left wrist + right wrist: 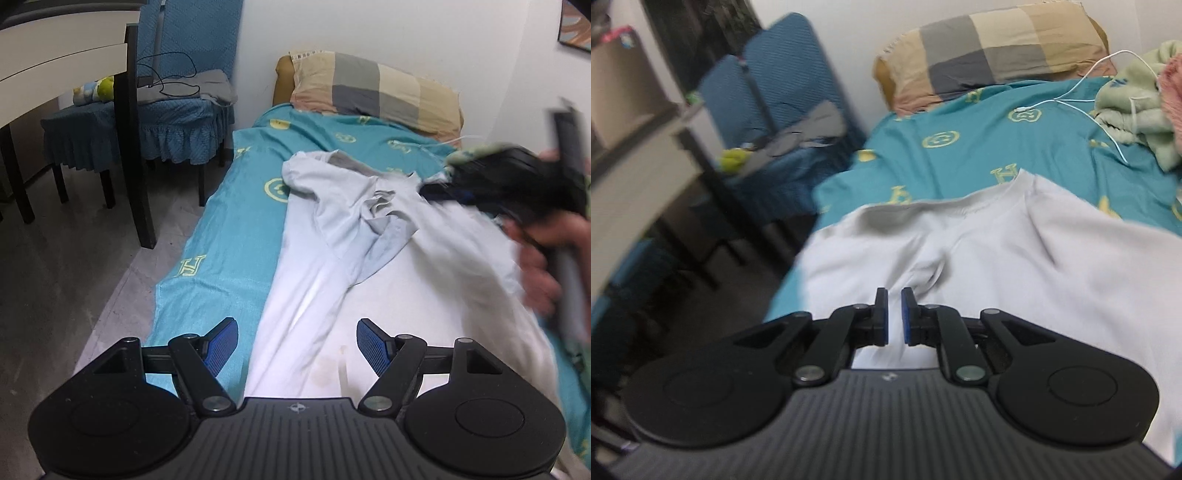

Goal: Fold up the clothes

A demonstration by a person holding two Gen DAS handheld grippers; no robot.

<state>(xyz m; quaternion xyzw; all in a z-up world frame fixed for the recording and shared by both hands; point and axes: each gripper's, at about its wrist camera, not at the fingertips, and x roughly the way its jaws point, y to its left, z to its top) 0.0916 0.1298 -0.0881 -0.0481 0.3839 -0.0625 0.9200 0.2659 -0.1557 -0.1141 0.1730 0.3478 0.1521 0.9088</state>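
Folding starts with a flat garment, and the white shirt (pixel 332 236) is not flat yet: it lies along the teal bedsheet (pixel 221 229), with a bunched sleeve or shoulder heaped well ahead of the left gripper (pixel 297 343) and its lower part running back between and under those jaws; the left jaws stand wide apart and hold nothing, the blue pads clear of the cloth on either side.

The right gripper (pixel 894 314) has its jaws drawn nearly together with a thin gap between the pads; white fabric fills the view directly beneath and ahead of them, but I cannot tell whether any cloth is pinched in that gap, so I judge it as hovering over the shirt's body with the neckline (pixel 960 205) further ahead. In the left view the right tool (pixel 517 184) is smeared by motion over the far right side of the shirt.

To do this step well, I would take the bunched part first; close on a single layer at a seam or cuff rather than a wad, draw it outward and lay it smooth; anchor the opposite hem with the other jaws so the body does not slide on the slippery sheet. The white cable (pixel 1089 92) and the green blanket (pixel 1134 110) lie ahead and to the right of the right jaws; keep pulls away from them. The checked pillow (pixel 990 48) is well beyond.
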